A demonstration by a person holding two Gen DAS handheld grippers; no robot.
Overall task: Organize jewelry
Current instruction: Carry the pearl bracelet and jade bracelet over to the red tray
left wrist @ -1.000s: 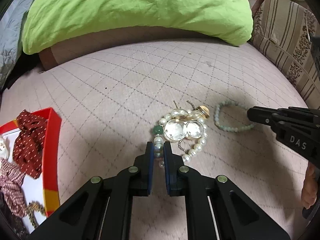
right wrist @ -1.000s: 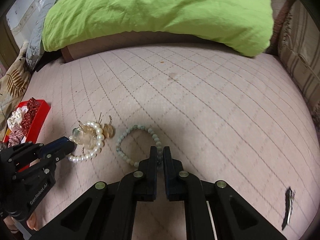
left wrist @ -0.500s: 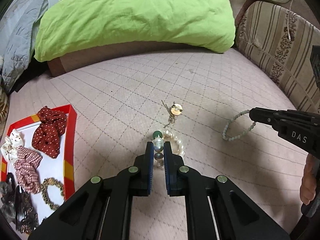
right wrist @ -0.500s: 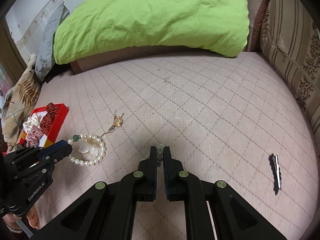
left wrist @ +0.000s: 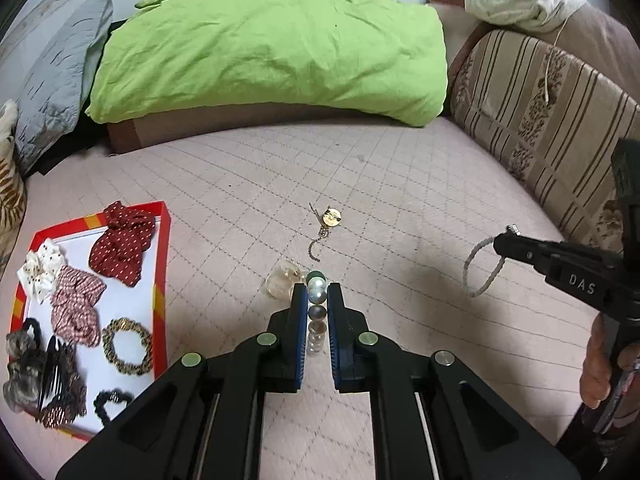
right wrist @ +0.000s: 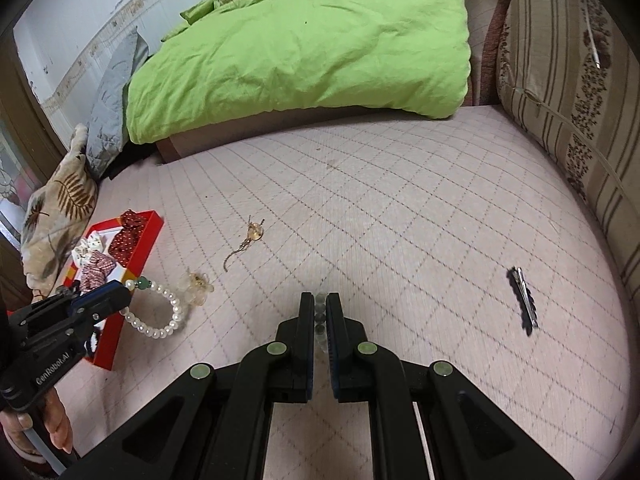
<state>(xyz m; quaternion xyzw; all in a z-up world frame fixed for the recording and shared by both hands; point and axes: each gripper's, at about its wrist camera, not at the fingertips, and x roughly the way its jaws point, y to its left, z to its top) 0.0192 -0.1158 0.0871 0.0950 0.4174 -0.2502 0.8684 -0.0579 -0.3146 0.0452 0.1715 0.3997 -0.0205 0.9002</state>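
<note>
My left gripper (left wrist: 316, 290) is shut on a pearl bracelet (left wrist: 315, 295) with a green bead and a clear flower charm (left wrist: 284, 280), held up off the quilted bed. In the right wrist view the left gripper (right wrist: 122, 294) is at the left, and the pearl bracelet (right wrist: 160, 314) dangles from it beside the red tray (right wrist: 149, 235). My right gripper (right wrist: 320, 299) is shut on a pale green bead bracelet (right wrist: 320, 312), mostly hidden between its fingers. In the left wrist view the right gripper (left wrist: 502, 245) is at the right, and the bead bracelet (left wrist: 478, 270) hangs from it as a loop.
A gold pendant on a chain (left wrist: 330, 218) lies on the bed ahead. The red tray (left wrist: 162, 280) at the left holds several hair scrunchies and a dark clip. A metal hair clip (right wrist: 524, 300) lies to the right. A green duvet (left wrist: 272, 48) and a striped cushion (left wrist: 552, 120) border the bed.
Both grippers have risen and pulled back, each lifting its bracelet off the bed. The pearl bracelet came away from the gold pendant, which stayed lying on the bed.
</note>
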